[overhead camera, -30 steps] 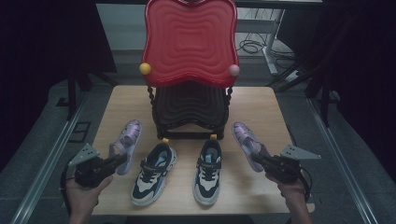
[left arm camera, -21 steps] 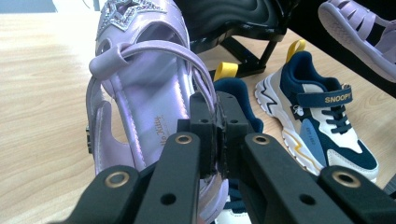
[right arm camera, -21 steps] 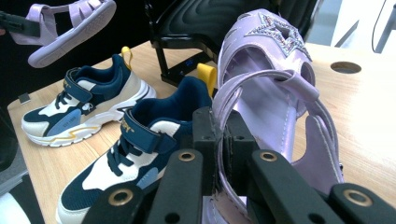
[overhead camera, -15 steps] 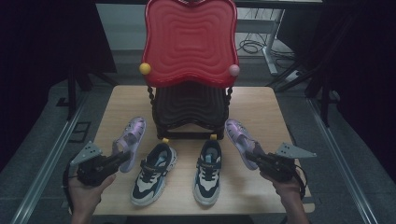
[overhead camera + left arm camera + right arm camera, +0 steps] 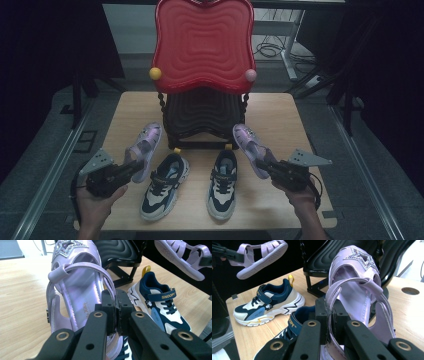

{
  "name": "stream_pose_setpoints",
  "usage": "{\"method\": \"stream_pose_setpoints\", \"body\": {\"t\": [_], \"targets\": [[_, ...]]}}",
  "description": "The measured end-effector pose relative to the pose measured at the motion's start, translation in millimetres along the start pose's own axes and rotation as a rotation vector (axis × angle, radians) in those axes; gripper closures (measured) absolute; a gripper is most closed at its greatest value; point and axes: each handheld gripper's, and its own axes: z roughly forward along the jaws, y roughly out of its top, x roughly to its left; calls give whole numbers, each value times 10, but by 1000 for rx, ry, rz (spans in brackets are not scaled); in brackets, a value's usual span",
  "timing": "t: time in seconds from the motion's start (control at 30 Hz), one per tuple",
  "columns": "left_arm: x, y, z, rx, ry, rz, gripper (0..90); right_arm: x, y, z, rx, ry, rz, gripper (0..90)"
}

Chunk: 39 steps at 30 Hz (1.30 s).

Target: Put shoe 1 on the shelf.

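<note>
A pale wooden table [image 5: 300, 125] stood in a dark room, seen from above. At its far edge sat a small chair [image 5: 202, 112] with a black ribbed seat and a tall red wavy back [image 5: 202, 45]. A yellow ball [image 5: 155, 73] was fixed at one lower corner of the back, a pink ball [image 5: 250, 75] at the other.

In front of the chair, side by side on the tabletop, lay two navy-and-white sneakers with their toes toward the person — the left sneaker [image 5: 163, 186] angled slightly outward, the right sneaker [image 5: 223, 182] nearly straight. Each had a yellow heel loop and stood near the foot of the chair.

Two lilac sandals, each with a glittery star on the toe, were held up off the table, one at each outer side of the sneakers. The left sandal [image 5: 144, 150] hung to the left of the left sneaker, toe pointing toward the chair. The right sandal [image 5: 251, 148] hung to the right of the right sneaker, also pointing toward the chair.

The left gripper [image 5: 131, 169], held in a hand [image 5: 95, 205] at the lower left, was clenched on the left sandal's heel strap [image 5: 105, 285]. The right gripper [image 5: 267, 167] was likewise clamped on the right sandal's heel strap [image 5: 332, 295].
</note>
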Motion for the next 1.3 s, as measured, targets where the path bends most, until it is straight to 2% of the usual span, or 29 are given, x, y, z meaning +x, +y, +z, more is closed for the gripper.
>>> {"method": "stream_pose_setpoints", "body": {"t": [0.43, 0.93, 1.17, 1.3], "targets": [[-96, 176, 124, -3, -24, 40, 873, 53, 197, 209, -4, 32, -27, 860], [-138, 293, 393, 4, -37, 60, 873, 78, 314, 481, -1, 62, -11, 859], [-172, 379, 516, 11, -35, 88, 872, 104, 371, 637, -4, 38, -3, 859], [-191, 446, 659, 11, -30, 99, 873, 85, 384, 725, -8, 31, 12, 859]]}}
